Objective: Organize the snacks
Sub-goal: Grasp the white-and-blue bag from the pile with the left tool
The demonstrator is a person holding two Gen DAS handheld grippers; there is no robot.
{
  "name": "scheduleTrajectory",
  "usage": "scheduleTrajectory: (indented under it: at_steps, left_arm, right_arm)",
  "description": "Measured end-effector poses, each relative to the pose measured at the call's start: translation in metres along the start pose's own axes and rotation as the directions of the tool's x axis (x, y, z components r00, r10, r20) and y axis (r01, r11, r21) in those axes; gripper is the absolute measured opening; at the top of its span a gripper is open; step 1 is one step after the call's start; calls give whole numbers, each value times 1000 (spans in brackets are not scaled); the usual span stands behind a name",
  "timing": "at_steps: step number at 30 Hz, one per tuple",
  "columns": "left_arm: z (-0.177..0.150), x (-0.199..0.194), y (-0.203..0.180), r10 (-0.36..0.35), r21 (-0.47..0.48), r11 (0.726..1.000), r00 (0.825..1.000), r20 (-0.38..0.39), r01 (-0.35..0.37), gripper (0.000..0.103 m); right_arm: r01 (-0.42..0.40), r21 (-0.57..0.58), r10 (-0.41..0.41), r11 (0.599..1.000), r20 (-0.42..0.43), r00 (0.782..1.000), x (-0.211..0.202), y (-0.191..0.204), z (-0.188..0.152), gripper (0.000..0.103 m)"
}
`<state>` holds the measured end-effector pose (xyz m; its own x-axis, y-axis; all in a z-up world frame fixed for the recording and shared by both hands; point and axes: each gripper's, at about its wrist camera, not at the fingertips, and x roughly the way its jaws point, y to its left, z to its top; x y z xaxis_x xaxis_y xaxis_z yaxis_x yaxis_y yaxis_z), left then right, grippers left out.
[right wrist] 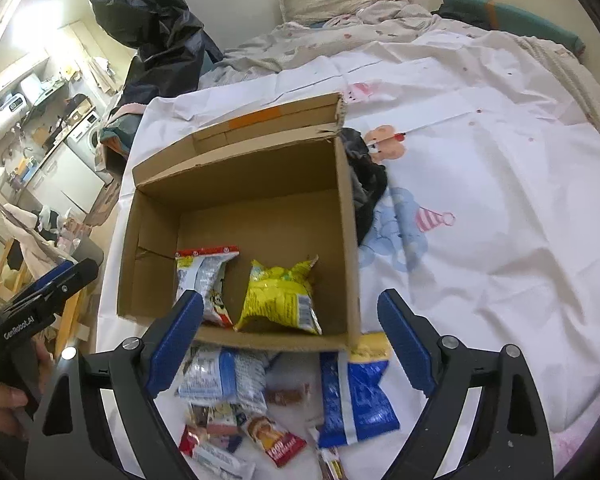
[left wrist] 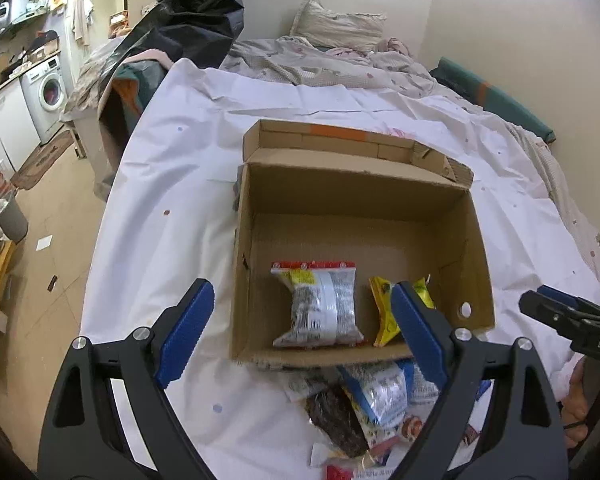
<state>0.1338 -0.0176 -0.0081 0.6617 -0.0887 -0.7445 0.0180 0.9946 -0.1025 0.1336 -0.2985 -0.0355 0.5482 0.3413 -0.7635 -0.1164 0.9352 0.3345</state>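
An open cardboard box (left wrist: pixel 472 248) (right wrist: pixel 348 216) sits on a white sheet on a bed. Inside it lie a silver-and-red snack bag (left wrist: pixel 324 308) (right wrist: pixel 208 280) and a yellow snack bag (left wrist: pixel 382 312) (right wrist: pixel 278 300). In front of the box several loose snack packets (left wrist: pixel 376 400) (right wrist: pixel 236 384) lie on the sheet, among them a blue bag (right wrist: pixel 358 396). My left gripper (left wrist: pixel 300 328) hangs open over the box's near edge with nothing between its blue pads. The right gripper (right wrist: pixel 292 340) is open too, above the near wall and the pile, holding nothing.
Dark cloth (right wrist: pixel 366 184) lies against the box's right wall. A pillow (left wrist: pixel 340 24) and rumpled bedding sit at the head of the bed. A black bag (left wrist: pixel 192 4) hangs left of it. The left bed edge drops to a floor with a washing machine (left wrist: pixel 48 92).
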Motion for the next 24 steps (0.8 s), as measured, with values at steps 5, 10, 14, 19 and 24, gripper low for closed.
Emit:
scheduleTrajectory:
  at_steps: [5,10,14,19,24]
  left_arm:
    - [-14,-4,2,-18,-19,1000,999,-41,18,88]
    - [-31,-1,2,-47,-52,998,994,-95,42,88]
    - [-41,-2,2,-37,-46,998,993,-113,32,88]
    - [-49,10,2,-7,-71,997,980,-200,-8,88]
    - [-50,23,-12,27,-71,996,959,-281,-48,88]
  right_arm:
    - [16,18,-15,1000,-20,1000,-13,-11,-23,91]
    - [34,57,-31,998,-45,998,-19,-18,-35,91]
    - [29,108,-20,994,-80,997,-15,-24,-45,91]
    - [102,142,-79,985,-160,984,1,-33,-50,91]
    - [91,303,-19,949,-234,972,20,-59,-55,91]
